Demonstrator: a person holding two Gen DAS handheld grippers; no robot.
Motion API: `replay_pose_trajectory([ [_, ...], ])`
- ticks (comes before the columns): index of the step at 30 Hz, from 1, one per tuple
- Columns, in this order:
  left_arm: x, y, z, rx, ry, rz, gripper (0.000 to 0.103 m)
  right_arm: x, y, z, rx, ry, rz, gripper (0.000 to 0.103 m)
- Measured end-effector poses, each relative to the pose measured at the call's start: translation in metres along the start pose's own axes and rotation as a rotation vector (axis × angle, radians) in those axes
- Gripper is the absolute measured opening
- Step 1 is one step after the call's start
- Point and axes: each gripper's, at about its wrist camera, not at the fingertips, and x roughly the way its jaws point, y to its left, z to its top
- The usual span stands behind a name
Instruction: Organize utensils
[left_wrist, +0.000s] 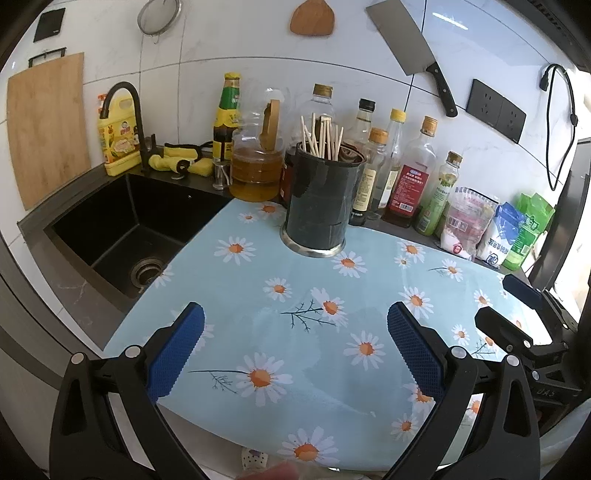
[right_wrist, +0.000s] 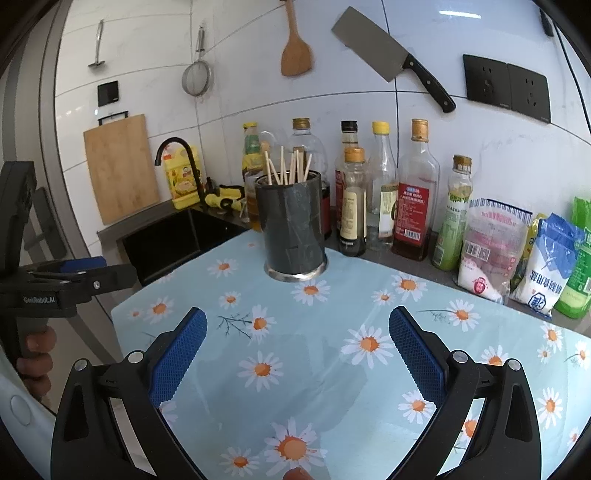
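Both pairs of fingers are spread wide and hold nothing: the left gripper (left_wrist: 295, 354) and right gripper (right_wrist: 297, 354) hover over the daisy cloth (left_wrist: 258, 295) on the tabletop. Straight ahead of both stands the black holder (left_wrist: 319, 201), upright, with chopsticks (left_wrist: 321, 138) sticking up from it. Neither hand looks clearly nearer. Behind the holder stand bottles (right_wrist: 415, 192); left of it is the sink (left_wrist: 122, 236). Nothing blocks the way.

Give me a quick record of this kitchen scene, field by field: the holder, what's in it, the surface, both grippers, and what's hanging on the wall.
holder: dark cylindrical utensil holder, upright on the cloth
contents: wooden chopsticks, ends sticking up
surface: blue daisy-print cloth
left gripper: open, empty, above the cloth
right gripper: open, empty, above the cloth
wall: cleaver, wooden spatula, strainer
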Motion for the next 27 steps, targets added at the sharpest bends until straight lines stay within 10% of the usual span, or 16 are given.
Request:
replay_pose_trajectory([
  [27, 0.073, 0.009, 0.037, 0.222, 0.083, -0.197, 0.097, 0.031, 0.013, -0.003, 0.209, 0.026, -0.141, 0.095],
])
